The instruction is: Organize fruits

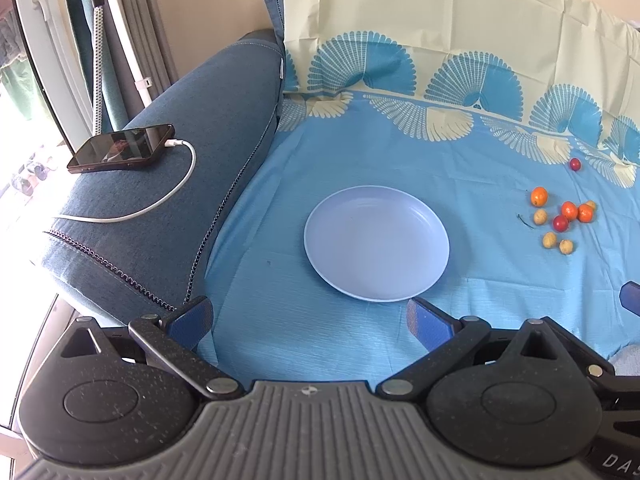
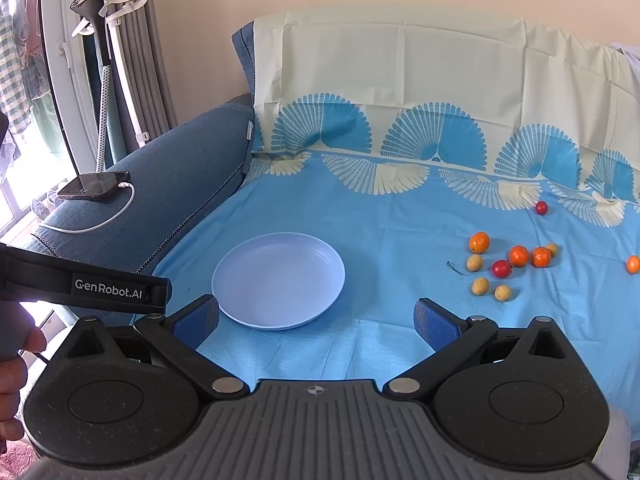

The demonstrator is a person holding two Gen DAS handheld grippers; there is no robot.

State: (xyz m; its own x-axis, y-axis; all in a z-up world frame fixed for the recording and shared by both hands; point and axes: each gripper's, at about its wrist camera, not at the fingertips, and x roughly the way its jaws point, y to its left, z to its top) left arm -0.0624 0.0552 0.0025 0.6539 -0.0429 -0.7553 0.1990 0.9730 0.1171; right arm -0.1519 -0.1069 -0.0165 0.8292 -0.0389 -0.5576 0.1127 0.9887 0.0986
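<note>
At the bottom of each wrist view the grippers sit nearest: the left gripper (image 1: 310, 316) and the right gripper (image 2: 316, 316) both have their blue pads spread wide with nothing between them, which looks like readiness for a first pick rather than a carry. Just beyond the fingertips, in the lower middle of both frames, the pale blue plate (image 1: 434, 240) lies flat and bare on the blue patterned sheet (image 2: 360, 216), probably set there as the collecting spot. Farther out, at the right of the frame, the fruits (image 2: 502, 269) lie loose on the sheet, well apart from the plate: small orange ones, red ones and yellowish ones in a cluster, one lone red fruit (image 2: 541, 207) higher up near the fan pattern, and one orange fruit (image 2: 633, 264) at the far right edge. Nothing stands between gripper and cluster; the sheet is soft, so round fruit may roll. At upper left a phone (image 1: 122, 148) on its white cable (image 1: 172, 192) rests on the sofa arm (image 1: 208, 92), out of the working path.
</note>
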